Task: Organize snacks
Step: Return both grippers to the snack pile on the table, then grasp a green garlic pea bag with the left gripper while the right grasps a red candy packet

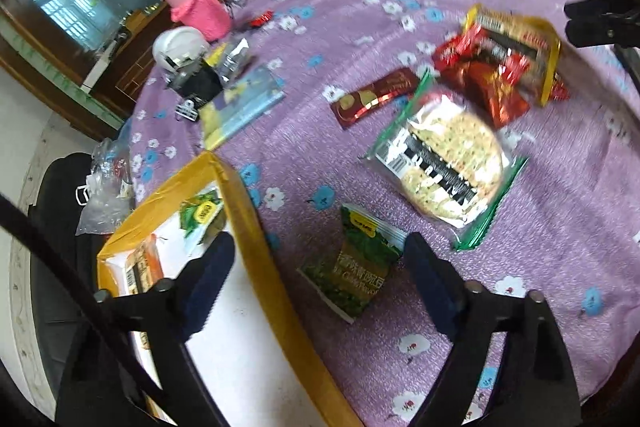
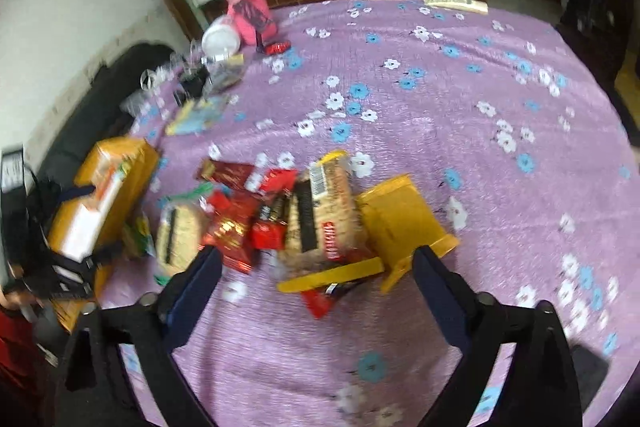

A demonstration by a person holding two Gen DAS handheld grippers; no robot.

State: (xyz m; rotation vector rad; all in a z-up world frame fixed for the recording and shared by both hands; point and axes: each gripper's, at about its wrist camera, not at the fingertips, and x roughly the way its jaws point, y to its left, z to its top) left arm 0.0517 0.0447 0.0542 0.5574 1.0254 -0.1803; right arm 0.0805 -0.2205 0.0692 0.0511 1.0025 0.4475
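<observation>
The left gripper point(image 1: 316, 279) hangs with its jaws released and nothing pressed between them. One finger stands over the open yellow box point(image 1: 256, 239), the other over the purple tabletop point(image 1: 360, 7). Between them, a little ahead and nearer the tabletop-side finger, lies the green packet point(image 1: 352, 267). It lies flat just beside the box wall, apart from both fingers. Its long axis runs slantwise, from the far end near that finger back toward the box, so it is neither square to the jaws nor in line with them. I judge that the gripper must roll somewhat to take the packet across its narrow width. Beyond it lie the cracker pack point(image 1: 448, 163), then a dark red packet point(image 1: 376, 97) and the heap of red snacks point(image 1: 496, 75).

The right gripper point(image 2: 316, 267) also has its jaws released and empty. Just ahead of them lies the snack heap: a biscuit pack point(image 2: 324, 215) on a yellow tray point(image 2: 400, 223), with red packets point(image 2: 236, 231) toward the box side. The tray lies between the fingers, untouched.

The left hand is nearer the green packet and the box, which already holds a few packs. The right is nearer the heap. I judge the green packet to be the left hand's next pick, with a short carry sideways into the box.
</observation>
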